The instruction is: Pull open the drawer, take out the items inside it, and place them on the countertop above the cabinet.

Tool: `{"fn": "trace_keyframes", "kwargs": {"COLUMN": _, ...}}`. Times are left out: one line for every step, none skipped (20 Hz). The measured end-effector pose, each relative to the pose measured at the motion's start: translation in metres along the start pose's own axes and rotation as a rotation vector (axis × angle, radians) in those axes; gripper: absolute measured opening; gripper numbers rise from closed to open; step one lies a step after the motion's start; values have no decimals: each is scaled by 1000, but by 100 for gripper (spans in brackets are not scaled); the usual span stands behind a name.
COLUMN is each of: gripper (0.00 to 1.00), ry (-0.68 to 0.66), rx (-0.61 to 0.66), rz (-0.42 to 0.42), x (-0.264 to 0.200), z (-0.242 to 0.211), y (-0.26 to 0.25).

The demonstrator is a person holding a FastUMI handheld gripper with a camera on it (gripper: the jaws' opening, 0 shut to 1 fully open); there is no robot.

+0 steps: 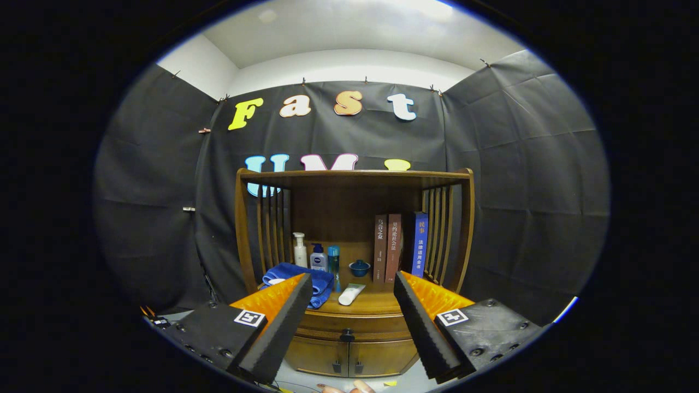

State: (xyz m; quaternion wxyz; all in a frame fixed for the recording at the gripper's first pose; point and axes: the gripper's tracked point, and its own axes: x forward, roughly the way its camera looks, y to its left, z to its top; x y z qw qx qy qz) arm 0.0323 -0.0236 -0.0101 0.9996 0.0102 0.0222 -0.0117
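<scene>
The tongs [352,295] stand wide open and hold nothing, aimed squarely at the cabinet [349,349] from a distance, a stance that suits lining up with the drawer [349,326], which sits shut between the fingers, its dark knob [347,334] centred. Beyond it, the counter [371,303] carries a blue towel [322,284], a white tube [351,293], bottles [317,256], a small blue bowl [359,267] and upright books [398,245]. Whether the drawer has contents cannot be told.
</scene>
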Motion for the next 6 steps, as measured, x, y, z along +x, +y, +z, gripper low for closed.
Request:
{"fn": "trace_keyframes", "kwargs": {"gripper": 98, "ry": -1, "rx": -1, "rz": 2, "x": 0, "z": 0, "y": 1}}
{"fn": "trace_keyframes", "kwargs": {"gripper": 98, "ry": -2, "rx": -1, "rz": 4, "x": 1, "z": 1, "y": 1}}
{"fn": "trace_keyframes", "kwargs": {"gripper": 98, "ry": -3, "rx": -1, "rz": 6, "x": 0, "z": 1, "y": 2}}
{"fn": "trace_keyframes", "kwargs": {"gripper": 98, "ry": -1, "rx": 0, "rz": 7, "x": 0, "z": 1, "y": 2}}
{"fn": "trace_keyframes", "kwargs": {"gripper": 98, "ry": 2, "rx": 1, "rz": 7, "x": 0, "z": 0, "y": 2}}
{"fn": "trace_keyframes", "kwargs": {"gripper": 98, "ry": 5, "rx": 2, "rz": 8, "x": 1, "z": -1, "y": 3}}
